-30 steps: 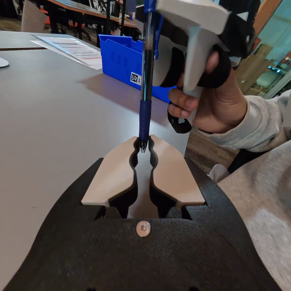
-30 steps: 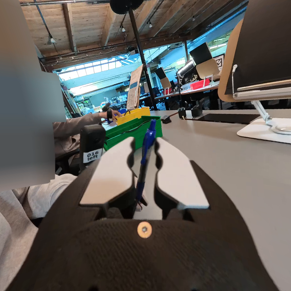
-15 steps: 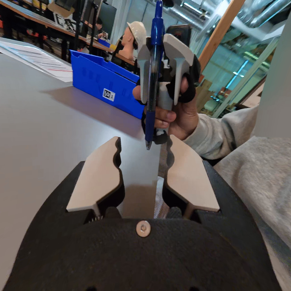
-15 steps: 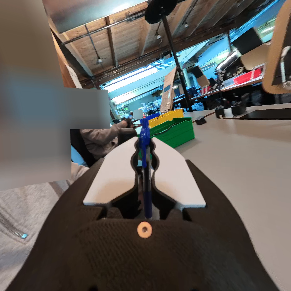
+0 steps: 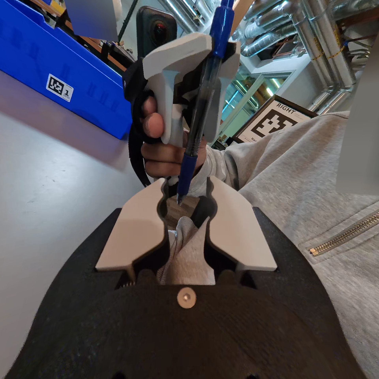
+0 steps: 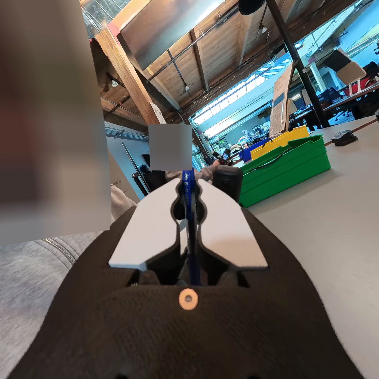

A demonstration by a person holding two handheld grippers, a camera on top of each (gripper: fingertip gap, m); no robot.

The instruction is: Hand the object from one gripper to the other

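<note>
One blue pen point(image 5: 202, 106) is hanging tip-down, clamped in the right gripper point(image 6: 188, 185), its tip now dipping between the left gripper point(image 5: 185, 182) fingers, which are standing apart but narrower than a moment ago. One blue bin point(image 5: 61, 67) is sitting beyond-left; green bin point(image 6: 287, 172) beyond-right.

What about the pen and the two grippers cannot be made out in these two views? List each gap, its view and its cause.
- Pen top: left wrist view, cut off by the upper edge.
- Pen top: right wrist view, covered by a mosaic patch.
- Pen tip: right wrist view, hidden behind the right gripper body.
- Left gripper: in the right wrist view only its camera seems to show, past a finger.
</note>
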